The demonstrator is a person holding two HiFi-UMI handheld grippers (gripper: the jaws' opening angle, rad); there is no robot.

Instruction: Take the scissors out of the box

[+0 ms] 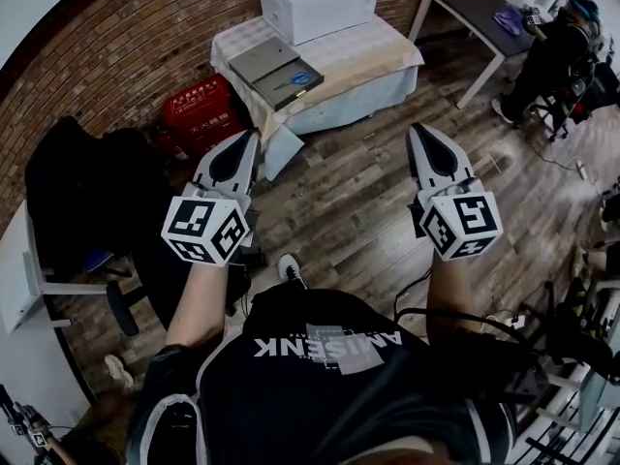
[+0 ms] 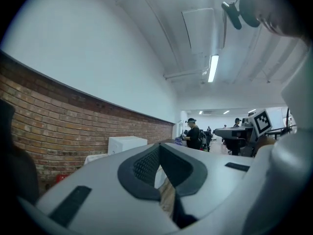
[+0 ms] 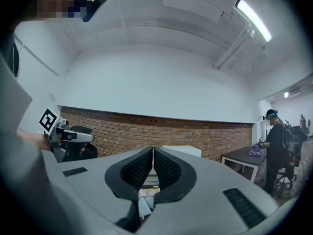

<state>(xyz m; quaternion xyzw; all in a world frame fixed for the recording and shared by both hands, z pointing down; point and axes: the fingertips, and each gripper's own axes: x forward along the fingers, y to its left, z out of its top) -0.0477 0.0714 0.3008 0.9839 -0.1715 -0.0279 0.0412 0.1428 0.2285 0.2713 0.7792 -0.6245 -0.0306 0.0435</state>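
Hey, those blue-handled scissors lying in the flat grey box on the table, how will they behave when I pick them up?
Probably stiff and light: the scissors look small and thin. Lying flat in the shallow box, they may slide rather than lift. The blades could swing open if gripped by one handle.

L claw (image 1: 254, 137), R claw (image 1: 415, 129): closed, level

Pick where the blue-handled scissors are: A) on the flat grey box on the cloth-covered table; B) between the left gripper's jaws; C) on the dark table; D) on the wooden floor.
A: in the head view the scissors lie on the flat grey box, on the cloth-covered table beside the white box.
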